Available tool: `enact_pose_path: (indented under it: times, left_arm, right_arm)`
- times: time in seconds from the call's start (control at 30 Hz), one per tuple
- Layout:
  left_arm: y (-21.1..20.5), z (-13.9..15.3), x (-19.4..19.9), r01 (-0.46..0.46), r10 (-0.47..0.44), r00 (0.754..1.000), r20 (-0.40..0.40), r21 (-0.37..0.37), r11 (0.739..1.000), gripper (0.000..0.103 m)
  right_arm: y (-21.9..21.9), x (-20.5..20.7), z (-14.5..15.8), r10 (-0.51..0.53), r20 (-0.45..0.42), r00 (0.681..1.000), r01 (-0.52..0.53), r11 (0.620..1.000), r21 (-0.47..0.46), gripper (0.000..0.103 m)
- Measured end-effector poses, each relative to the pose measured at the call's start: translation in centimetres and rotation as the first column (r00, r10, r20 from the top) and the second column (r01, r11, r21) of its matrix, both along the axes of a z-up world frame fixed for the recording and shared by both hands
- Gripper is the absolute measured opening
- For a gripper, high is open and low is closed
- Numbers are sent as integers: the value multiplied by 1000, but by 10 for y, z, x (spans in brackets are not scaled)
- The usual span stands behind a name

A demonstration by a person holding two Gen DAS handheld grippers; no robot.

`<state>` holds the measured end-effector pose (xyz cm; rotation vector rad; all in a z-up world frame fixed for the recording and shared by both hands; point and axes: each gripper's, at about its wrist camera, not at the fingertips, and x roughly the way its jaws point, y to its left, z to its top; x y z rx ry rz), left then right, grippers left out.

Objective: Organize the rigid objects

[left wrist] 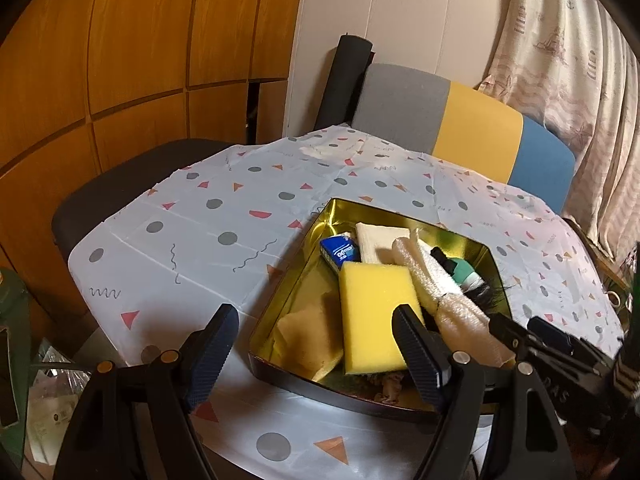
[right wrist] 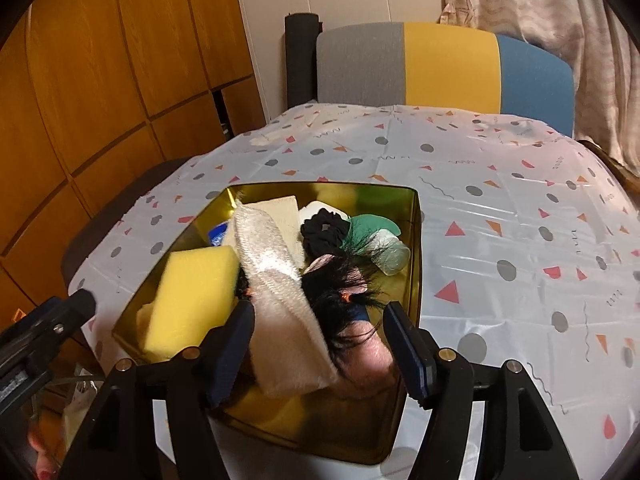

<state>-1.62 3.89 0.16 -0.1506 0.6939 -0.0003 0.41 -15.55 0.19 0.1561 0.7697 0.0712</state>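
Both grippers, left [left wrist: 316, 344] and right [right wrist: 318, 344], hover with jaws wide apart and empty at the tin's [left wrist: 280, 300] six o'clock rim. Sponge [left wrist: 374, 312], blue box [left wrist: 340, 254] and cloths all lie inside it; the worktop [left wrist: 180, 220] around it is bare. That fits either unloading to come or loading finished, so no next move is settled.

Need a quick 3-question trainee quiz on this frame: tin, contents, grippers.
1. True or false: the yellow sponge lies inside the gold tin.
2. Which is in the tin? A) black scrunchie B) banana C) mug
3. Fill in: both the left gripper and the right gripper have their fingers ____.

Key: 1 true; 2 A; 3 open
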Motion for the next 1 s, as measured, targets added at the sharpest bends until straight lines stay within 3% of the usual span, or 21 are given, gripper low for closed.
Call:
enact_pose_path:
  times: [0.07, 0.17, 0.3, 0.4, 0.53, 0.7, 1.0]
  left_arm:
    - [1, 4, 0, -8, 8, 1000, -1, -11, 1000, 80]
    - [2, 10, 1, -20, 20, 1000, 2, -8, 1000, 80]
    - [2, 16, -2, -59, 57, 998, 32, 48, 997, 80]
    - [1, 17, -3, -68, 67, 998, 18, 97, 993, 80]
    - [0, 16, -3, -44, 48, 998, -32, 105, 993, 80]
    - [-2, 14, -5, -66, 72, 997, -36, 147, 987, 80]
    - [-5, 9, -2, -39, 50, 996, -71, 155, 987, 80]
  right_arm:
    - [3, -7, 6, 1, 9, 1000, -1, 1000, -4, 75]
    - [10, -15, 12, -8, 9, 1000, 8, 1000, -30, 91]
    - [17, -20, 19, -31, 1, 1000, 31, 998, -54, 102]
    - [21, -22, 22, -51, -11, 999, 50, 996, -77, 103]
    - [27, -24, 23, -82, -26, 996, 78, 991, -111, 103]
    - [26, -23, 21, -139, -54, 989, 130, 982, -137, 103]
    - [27, -23, 21, -186, -73, 980, 174, 974, -146, 103]
